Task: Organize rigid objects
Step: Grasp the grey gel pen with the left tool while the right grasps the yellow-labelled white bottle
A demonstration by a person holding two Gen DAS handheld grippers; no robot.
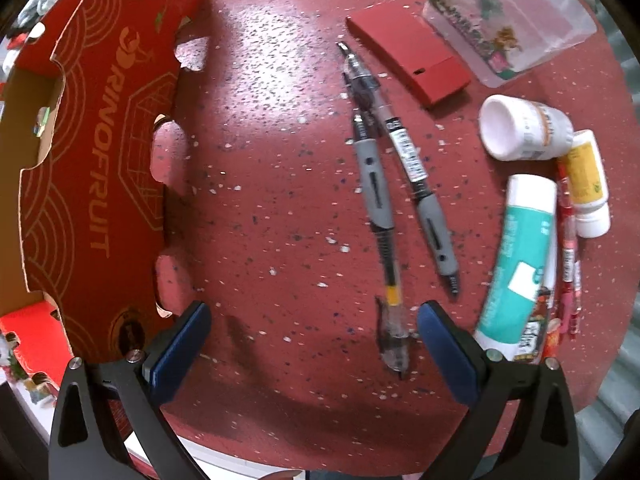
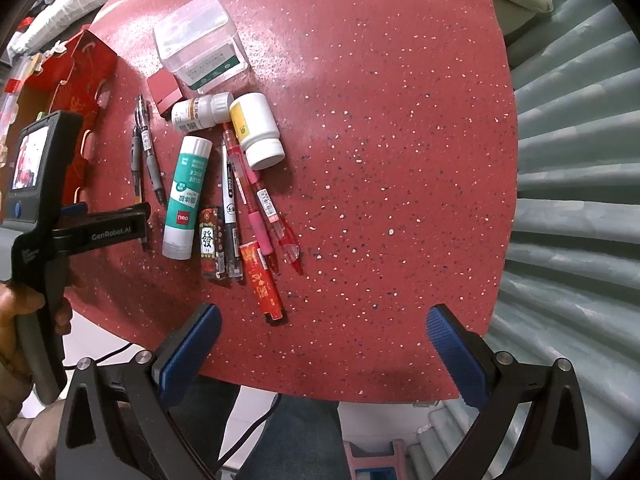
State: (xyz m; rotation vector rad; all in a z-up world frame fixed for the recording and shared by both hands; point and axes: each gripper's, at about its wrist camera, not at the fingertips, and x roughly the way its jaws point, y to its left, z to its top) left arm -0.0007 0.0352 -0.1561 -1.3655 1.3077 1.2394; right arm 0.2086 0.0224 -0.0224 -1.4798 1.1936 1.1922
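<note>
While both grippers' jaws gape, only right wrist view shows red pens [image 2: 256,184]

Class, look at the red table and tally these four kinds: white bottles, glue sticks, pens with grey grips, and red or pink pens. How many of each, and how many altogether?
White bottles: 2
Glue sticks: 1
Pens with grey grips: 2
Red or pink pens: 2
Total: 7
</note>
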